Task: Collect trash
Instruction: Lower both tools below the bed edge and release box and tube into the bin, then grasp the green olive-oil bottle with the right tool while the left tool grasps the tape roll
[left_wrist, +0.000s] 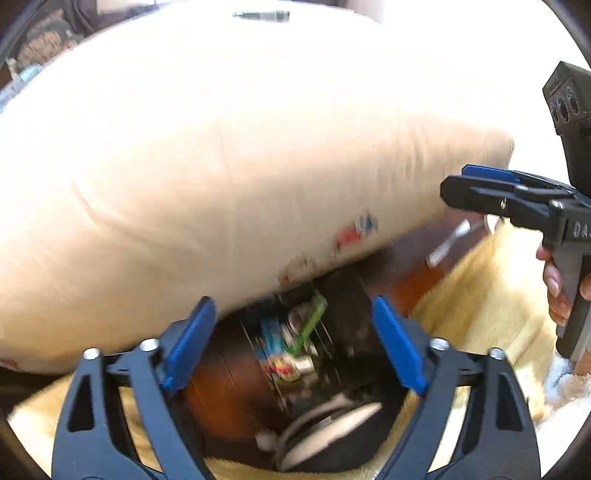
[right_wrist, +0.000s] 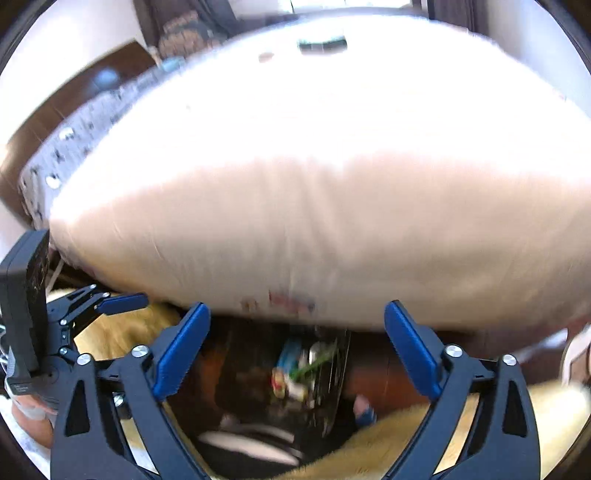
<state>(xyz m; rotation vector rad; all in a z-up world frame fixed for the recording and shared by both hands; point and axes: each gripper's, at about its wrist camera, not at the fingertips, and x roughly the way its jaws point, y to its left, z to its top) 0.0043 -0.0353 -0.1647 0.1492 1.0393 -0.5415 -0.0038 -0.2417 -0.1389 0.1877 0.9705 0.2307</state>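
Hovering left tool (left_wrist: 292, 302) with pads spread wide, nothing gripped. Same for right tool (right_wrist: 297, 308): fully parted and bare, level with its partner and just beside it. Both aimed forward and slightly down at one gap, side by side. Seen between each pair of pads: trash (left_wrist: 291, 339), a blurred cluster of bright wrappers and what may be a can, apparently sitting inside a dark wire bin (left_wrist: 343, 314); too smeared to name single items. Overhanging the bin from above: large cream pillow (left_wrist: 229, 166), filling most of both views, lower edge touching or nearly touching the pad tips. Not clamped by either tool; cannot tell what supports it. Judged as an obstruction rather than a target, which probably explains the low, under-the-edge approach and the wide opening held ready. Right hand (left_wrist: 557, 291) wrapped around the grip at the far right of the left view, fingers curled at the trigger; only a sliver of the left hand's skin visible at the lower left of the right view. Farther out: reddish wooden floor (left_wrist: 399, 280) under the bin, fluffy yellow rug (left_wrist: 480, 295) alongside, small white stick-like scrap (left_wrist: 447, 243) lying on the floor beyond, possibly more litter. Strong motion blur throughout.
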